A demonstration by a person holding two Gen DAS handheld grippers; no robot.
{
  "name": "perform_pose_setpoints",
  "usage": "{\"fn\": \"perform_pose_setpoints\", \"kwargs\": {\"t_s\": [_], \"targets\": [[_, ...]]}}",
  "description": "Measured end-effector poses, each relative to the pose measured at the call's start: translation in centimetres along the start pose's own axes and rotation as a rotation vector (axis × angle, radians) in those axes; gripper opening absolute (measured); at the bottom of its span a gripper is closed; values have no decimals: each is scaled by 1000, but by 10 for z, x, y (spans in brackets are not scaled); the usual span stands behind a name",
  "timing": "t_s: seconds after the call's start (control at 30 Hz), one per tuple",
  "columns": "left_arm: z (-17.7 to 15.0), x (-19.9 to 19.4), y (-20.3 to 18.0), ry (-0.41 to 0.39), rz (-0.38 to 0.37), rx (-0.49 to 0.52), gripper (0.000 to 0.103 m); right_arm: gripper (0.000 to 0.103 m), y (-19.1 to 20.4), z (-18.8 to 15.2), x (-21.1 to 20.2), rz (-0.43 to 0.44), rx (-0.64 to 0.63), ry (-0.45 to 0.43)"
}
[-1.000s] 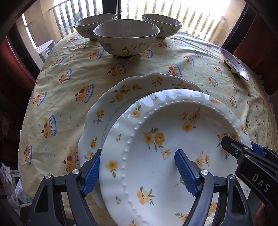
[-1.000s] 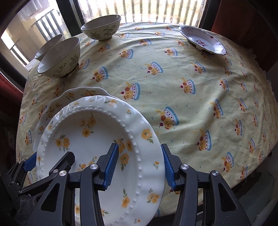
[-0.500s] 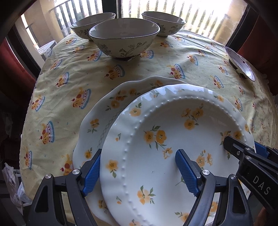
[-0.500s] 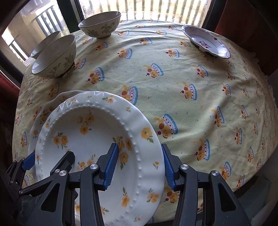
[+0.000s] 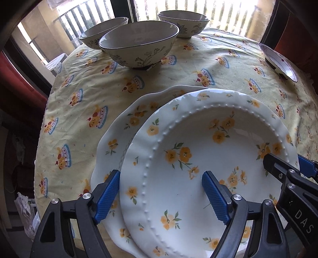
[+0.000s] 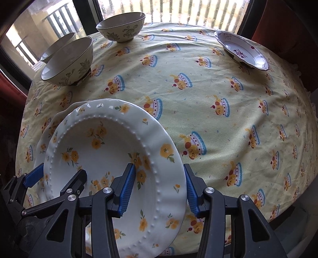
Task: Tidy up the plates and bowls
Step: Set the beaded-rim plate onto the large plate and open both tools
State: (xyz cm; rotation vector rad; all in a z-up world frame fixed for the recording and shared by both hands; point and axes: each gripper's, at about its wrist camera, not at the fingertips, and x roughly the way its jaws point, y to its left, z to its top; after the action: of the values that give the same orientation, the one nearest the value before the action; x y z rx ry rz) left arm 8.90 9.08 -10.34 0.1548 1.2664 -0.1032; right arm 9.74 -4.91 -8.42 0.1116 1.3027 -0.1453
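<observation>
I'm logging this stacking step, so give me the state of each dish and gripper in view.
beaded plate: held at both rims, over the scalloped plate
scalloped plate: flat on the tablecloth
three bowls: upright, empty, unstacked
purple-pattern dish: upright, apart
left gripper: jaws straddling plate rim
right gripper: jaws straddling plate rim

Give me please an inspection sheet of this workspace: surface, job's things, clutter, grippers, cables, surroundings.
Surface: table under a yellow tablecloth with a cake print.
Job's things: beaded plate above a scalloped plate; contact between them cannot be told. Three floral bowls, nearest, at the far left; purple-patterned dish at the far right.
Clutter: nothing seen.
Grippers: left gripper straddles the beaded plate's left rim; right gripper straddles its right rim. Whether either clamps it cannot be told.
Cables: nothing seen.
Surroundings: window with balcony railing behind; red curtains at the sides.
</observation>
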Motion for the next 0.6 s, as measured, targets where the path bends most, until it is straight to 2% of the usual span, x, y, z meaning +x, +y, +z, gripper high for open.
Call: {"fn": "perform_pose_setpoints", "kwargs": {"t_s": [0.1,0.3,0.6], "targets": [[-1,0,4,21,-11,3,84,50,-2,-3,-6,-5,8,-22],[-2,-11,22,7,-55,-16,84,32,-7,-11,-16,10,28,-38],[-3,-17,29,-13,-57,27,84,32,7,-12,-6,-19,38,-7]]}}
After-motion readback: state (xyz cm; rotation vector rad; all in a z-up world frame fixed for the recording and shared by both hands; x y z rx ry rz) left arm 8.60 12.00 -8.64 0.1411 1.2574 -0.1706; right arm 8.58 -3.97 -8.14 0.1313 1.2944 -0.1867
